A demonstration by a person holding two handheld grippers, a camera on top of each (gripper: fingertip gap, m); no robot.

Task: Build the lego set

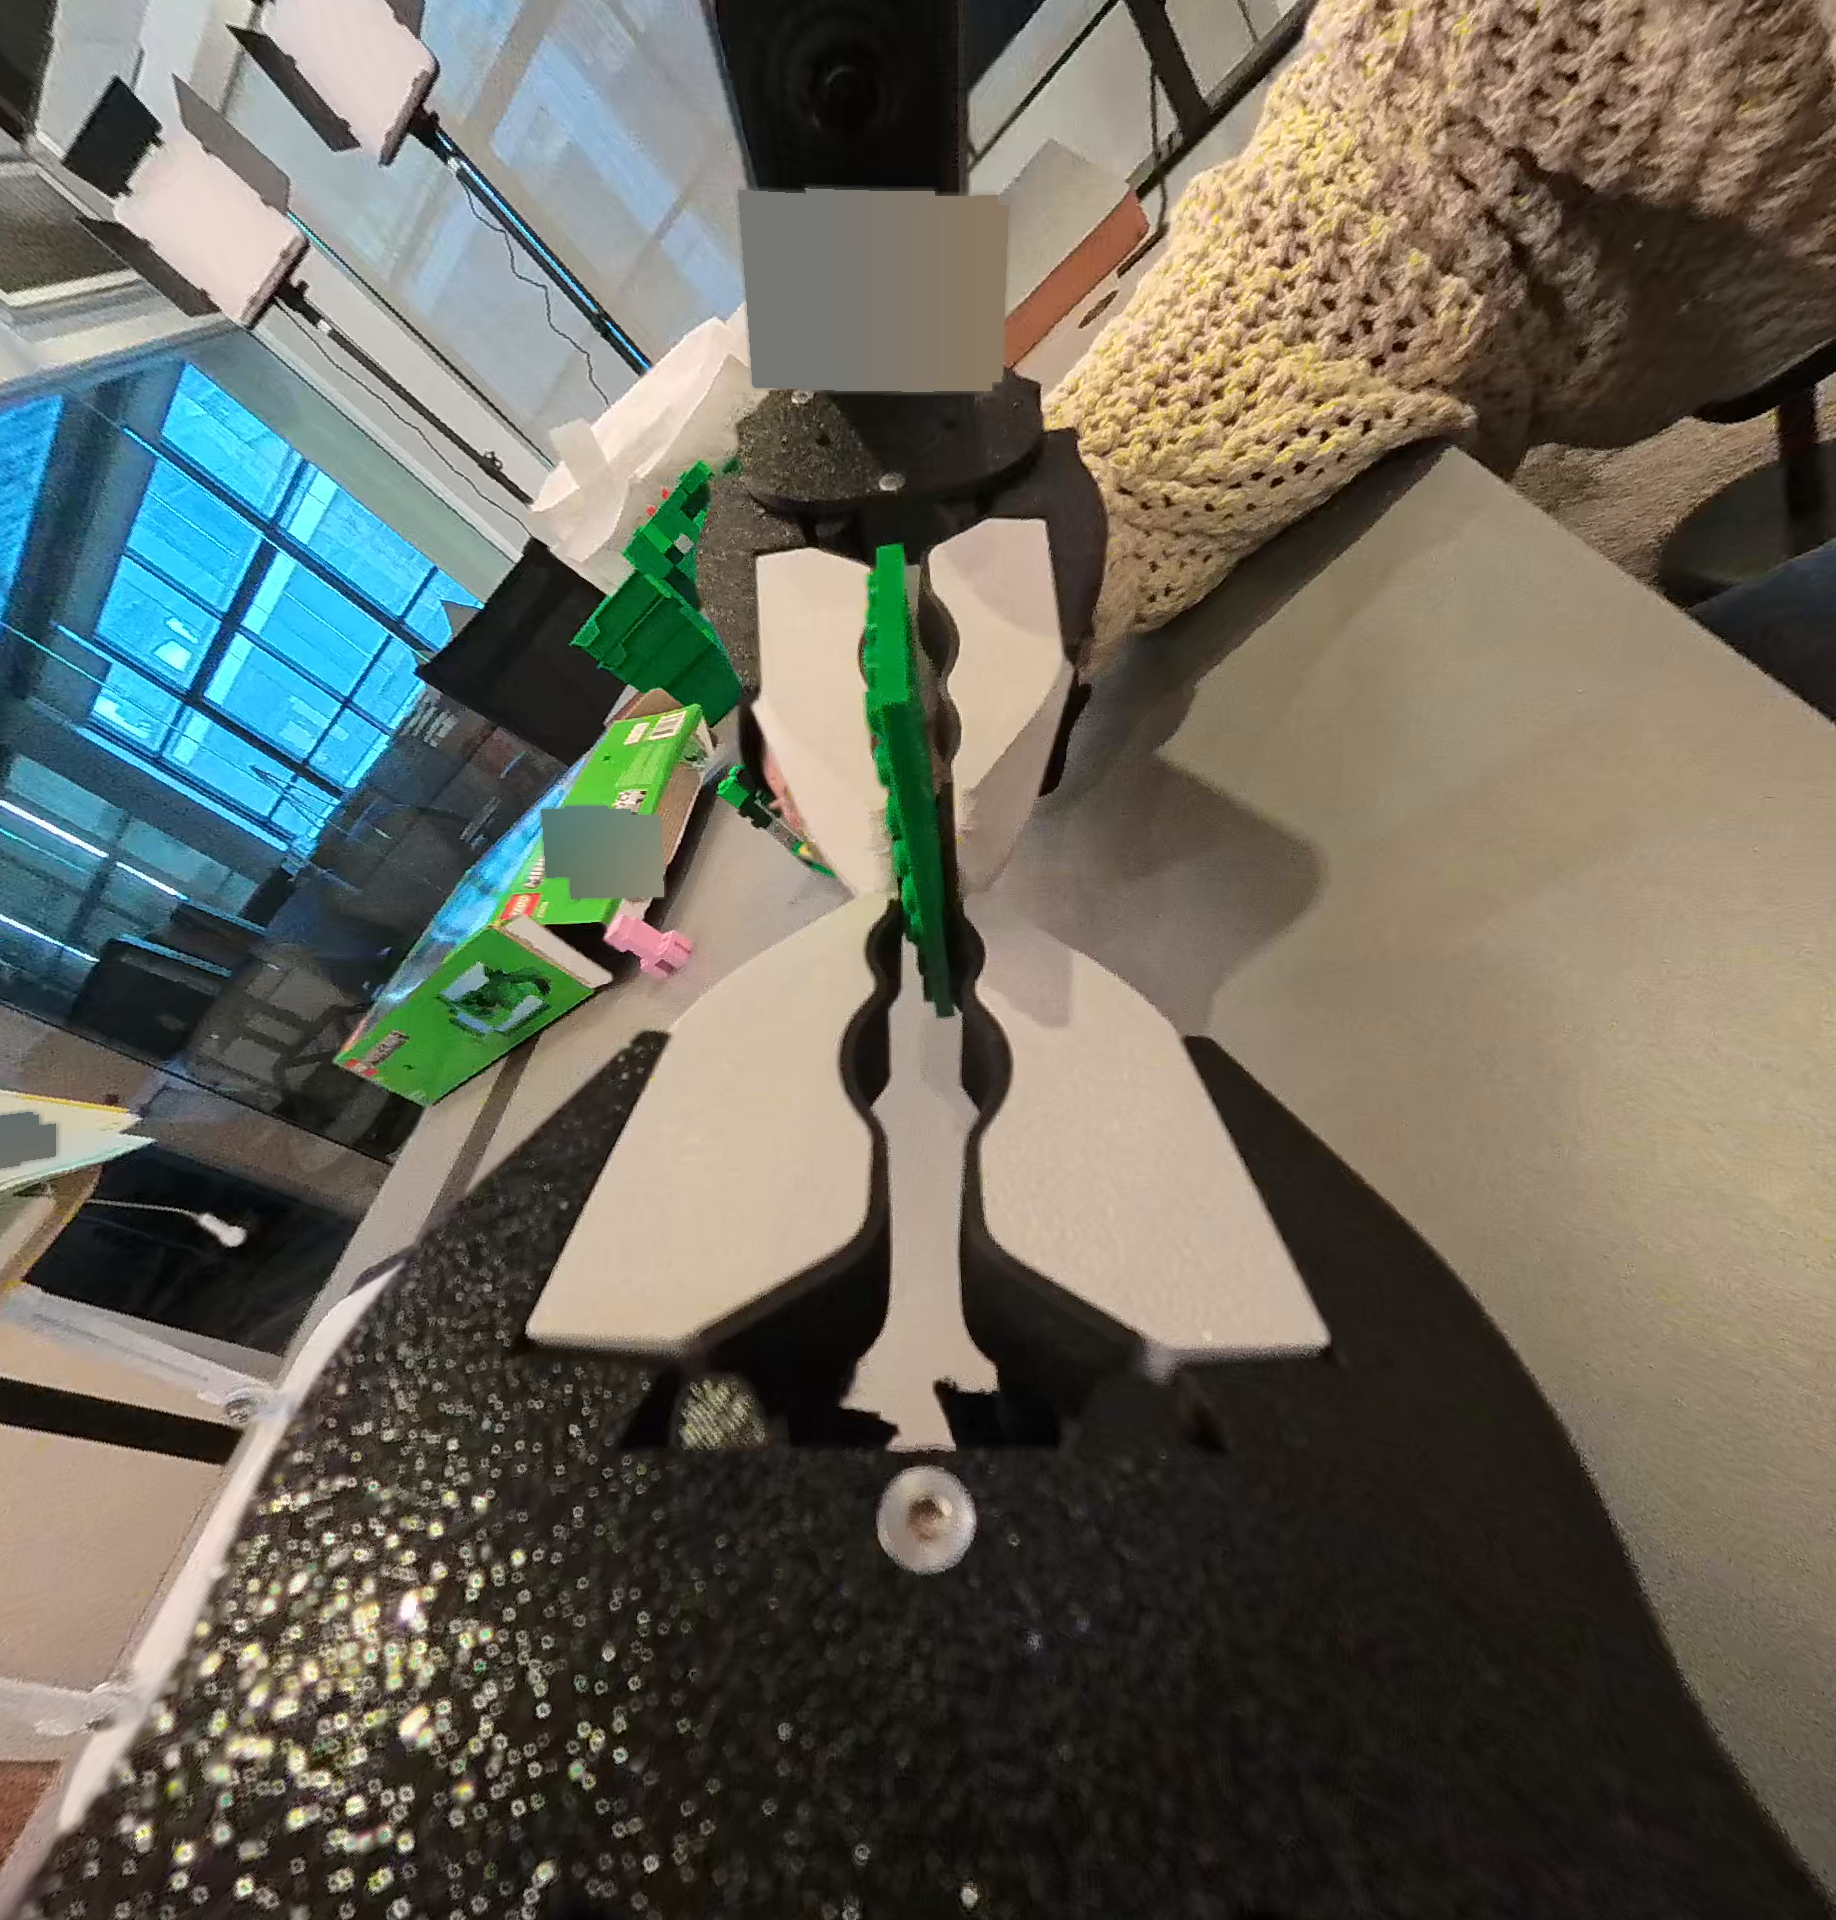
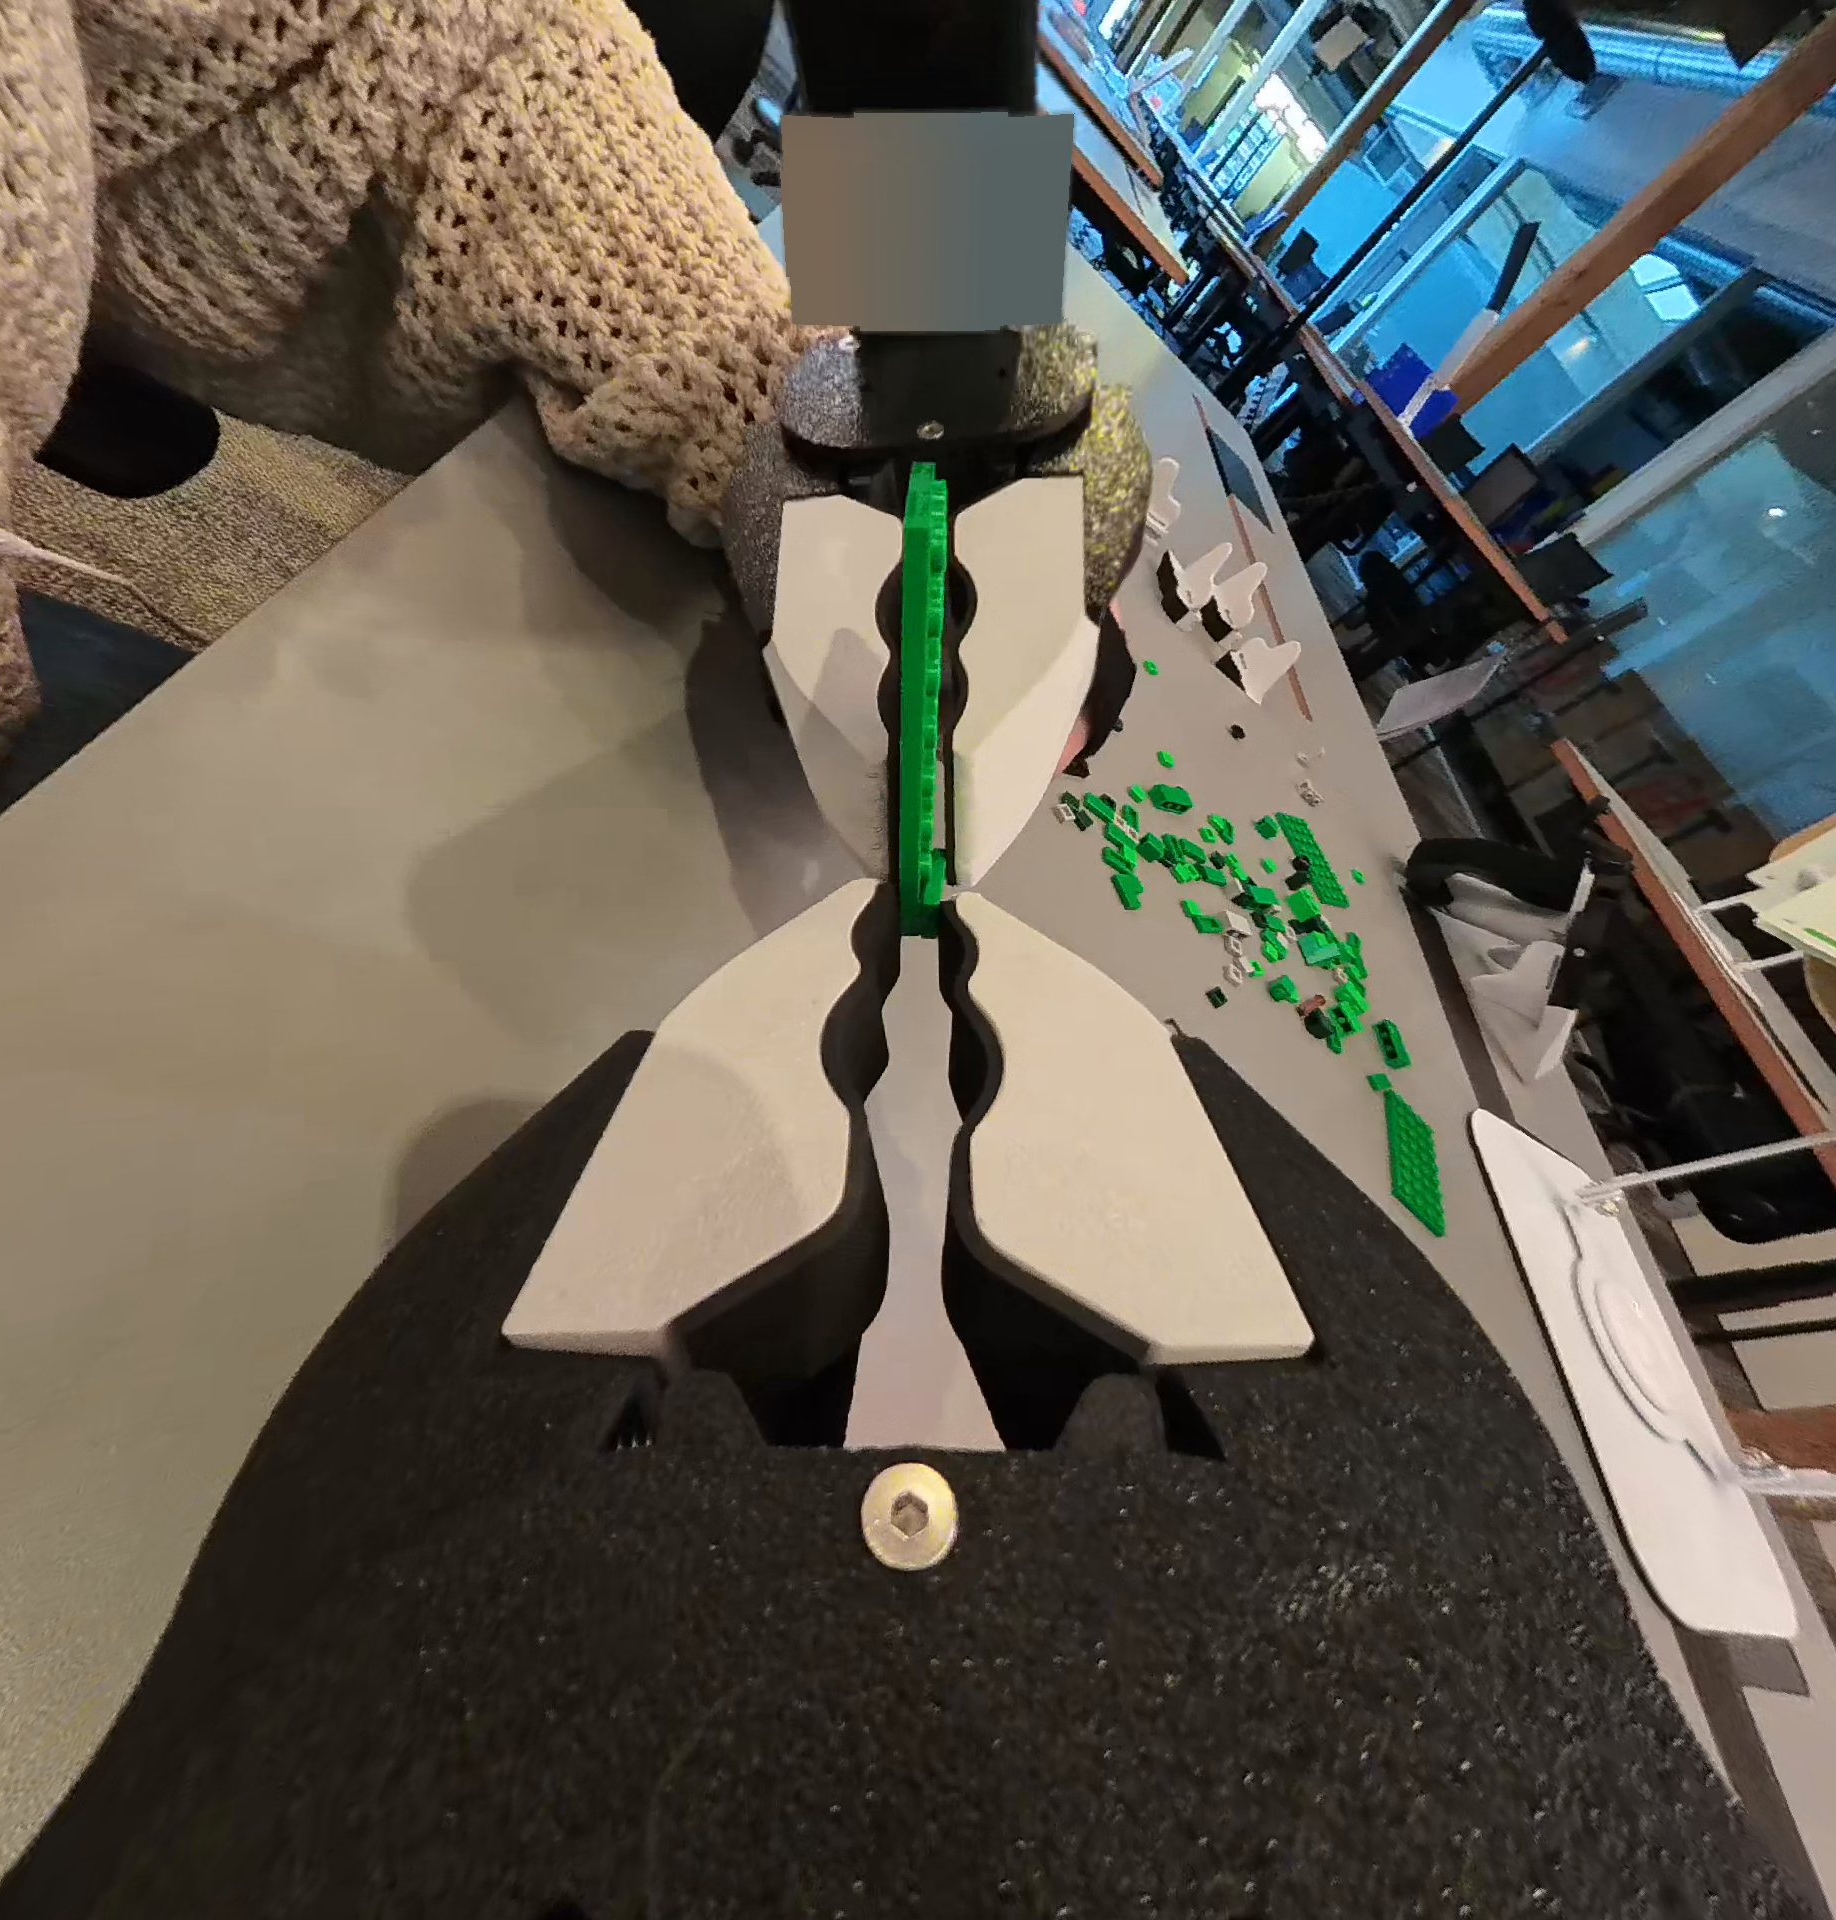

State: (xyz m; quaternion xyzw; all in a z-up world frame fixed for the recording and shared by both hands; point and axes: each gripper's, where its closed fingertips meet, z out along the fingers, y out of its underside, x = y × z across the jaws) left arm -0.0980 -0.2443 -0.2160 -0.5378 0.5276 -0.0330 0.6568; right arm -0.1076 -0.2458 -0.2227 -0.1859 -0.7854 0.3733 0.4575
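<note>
A green Lego plate [image 1: 909,748] is held edge-on above the grey table [image 1: 1465,935], between two grippers that face each other tip to tip. My left gripper [image 1: 926,951] is shut on the plate's near end. My right gripper [image 1: 919,727] faces it from the far side, with the plate running along between its fingers. In the right wrist view, my right gripper [image 2: 919,904] is shut on the near end of the plate [image 2: 922,707]. The left gripper [image 2: 924,665] is opposite it. A second thin green layer seems to lie against the plate.
A green Lego box [image 1: 478,987], a pink figure [image 1: 649,945] and a green built part [image 1: 665,623] lie to the left. Loose green pieces [image 2: 1257,894], a flat green plate [image 2: 1413,1164] and a white stand base [image 2: 1620,1403] lie to the right. A knit sleeve [image 2: 374,208] is behind. My left and right fingertips are right by each other.
</note>
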